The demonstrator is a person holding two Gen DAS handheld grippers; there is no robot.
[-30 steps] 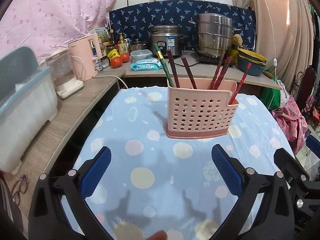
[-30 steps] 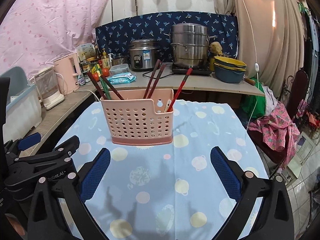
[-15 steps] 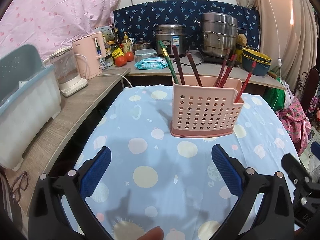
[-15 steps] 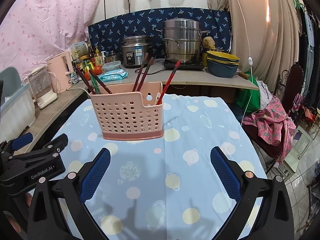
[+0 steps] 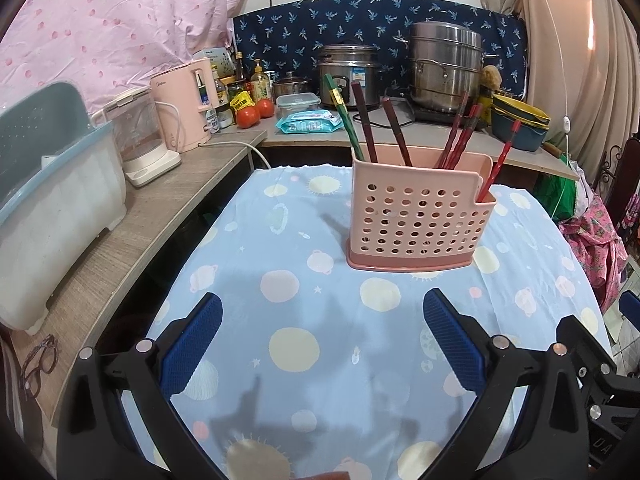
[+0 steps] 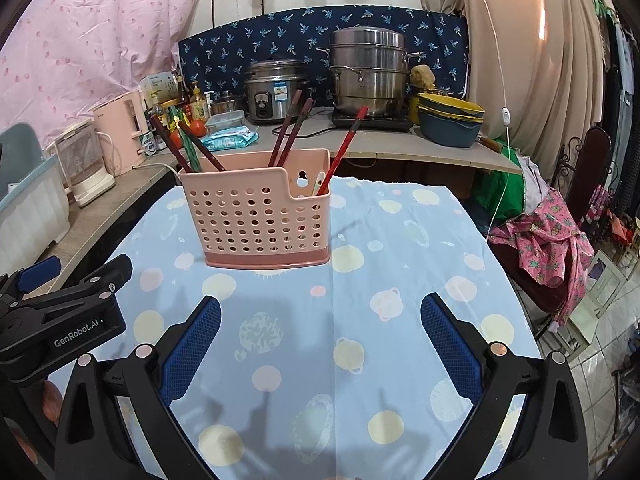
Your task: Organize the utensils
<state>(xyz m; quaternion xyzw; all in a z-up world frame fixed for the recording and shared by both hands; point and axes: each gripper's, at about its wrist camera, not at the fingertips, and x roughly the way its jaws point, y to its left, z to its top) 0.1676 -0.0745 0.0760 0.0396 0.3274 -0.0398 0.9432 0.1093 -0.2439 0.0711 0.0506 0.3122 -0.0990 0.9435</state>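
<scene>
You see a pink plastic holder (image 5: 418,216), perforated and matt, with a slightly darker smooth base. The chopsticks (image 5: 460,132) in it look lacquered and glossy: red, dark brown, one green. The tablecloth (image 5: 304,312) is thin printed cloth, matt, faintly creased. Your left gripper (image 5: 322,338) and right gripper (image 6: 320,336) show matt black plastic frames, small bright metal rivets and blue textured pads (image 6: 192,344). The steamer pot (image 6: 370,72) is brushed steel with dull reflections. The counter (image 5: 132,232) shows a wood-grain, matt top.
</scene>
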